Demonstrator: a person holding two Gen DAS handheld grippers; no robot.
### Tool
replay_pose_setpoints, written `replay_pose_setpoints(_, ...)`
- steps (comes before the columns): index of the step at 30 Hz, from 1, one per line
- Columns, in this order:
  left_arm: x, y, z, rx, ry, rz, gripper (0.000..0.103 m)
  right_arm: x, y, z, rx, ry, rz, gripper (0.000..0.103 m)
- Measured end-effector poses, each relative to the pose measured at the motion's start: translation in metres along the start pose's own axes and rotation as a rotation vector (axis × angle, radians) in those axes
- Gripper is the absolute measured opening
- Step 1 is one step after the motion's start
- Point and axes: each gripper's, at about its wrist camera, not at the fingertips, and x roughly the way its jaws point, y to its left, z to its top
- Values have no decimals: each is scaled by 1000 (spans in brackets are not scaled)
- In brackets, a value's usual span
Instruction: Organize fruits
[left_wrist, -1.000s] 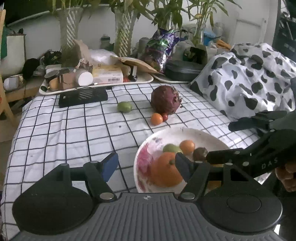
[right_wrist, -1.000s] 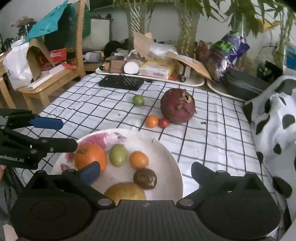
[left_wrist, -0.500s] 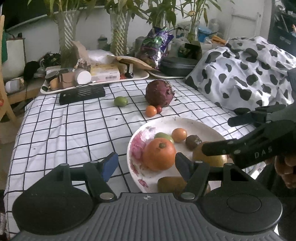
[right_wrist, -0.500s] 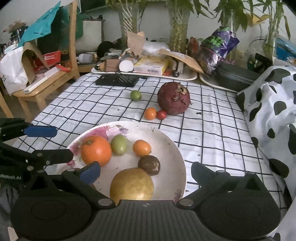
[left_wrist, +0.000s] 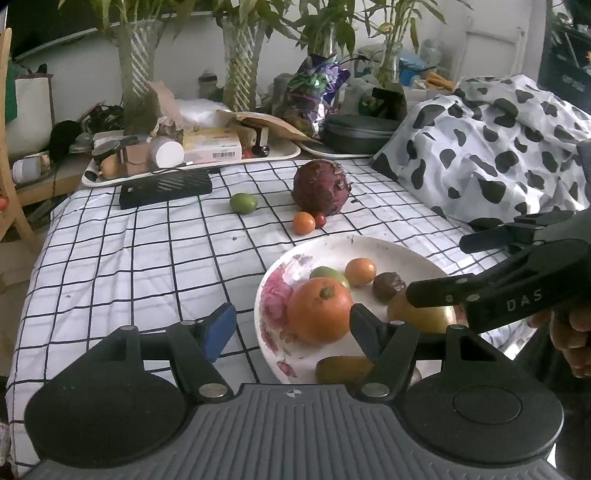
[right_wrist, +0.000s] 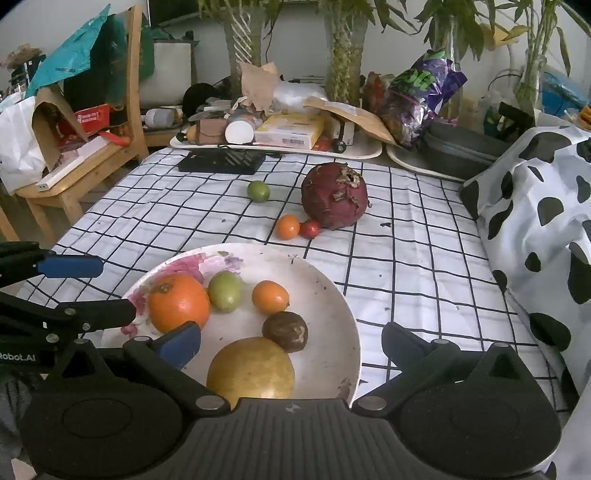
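Five fruits lie on the floral plate (right_wrist: 332, 295): a large orange (right_wrist: 179, 308), a green fruit (right_wrist: 224, 291), a small orange (right_wrist: 270, 296), a dark brown fruit (right_wrist: 285, 331) and a yellow fruit (right_wrist: 251, 371). Beyond the plate on the checked tabletop (right_wrist: 406, 258) rest a lime (right_wrist: 258, 191), a purple cabbage (right_wrist: 334, 195), a small mandarin (right_wrist: 287, 226) and a red tomato (right_wrist: 309, 228). Left tongs (left_wrist: 291, 328) and right tongs (right_wrist: 291, 341) both stand apart and empty over the plate's near rim.

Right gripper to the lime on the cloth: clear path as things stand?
Probably yes. The right gripper is open and empty over the plate. The lime sits alone on the cloth beyond it, apart from the purple cabbage and small orange. Nothing stands between; it just needs a forward reach.
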Motion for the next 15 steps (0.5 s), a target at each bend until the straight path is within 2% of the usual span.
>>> replay_pose_setpoints(15,4,0,11,25,-54,-3,66,6,-14,10,54,-33,-38,103)
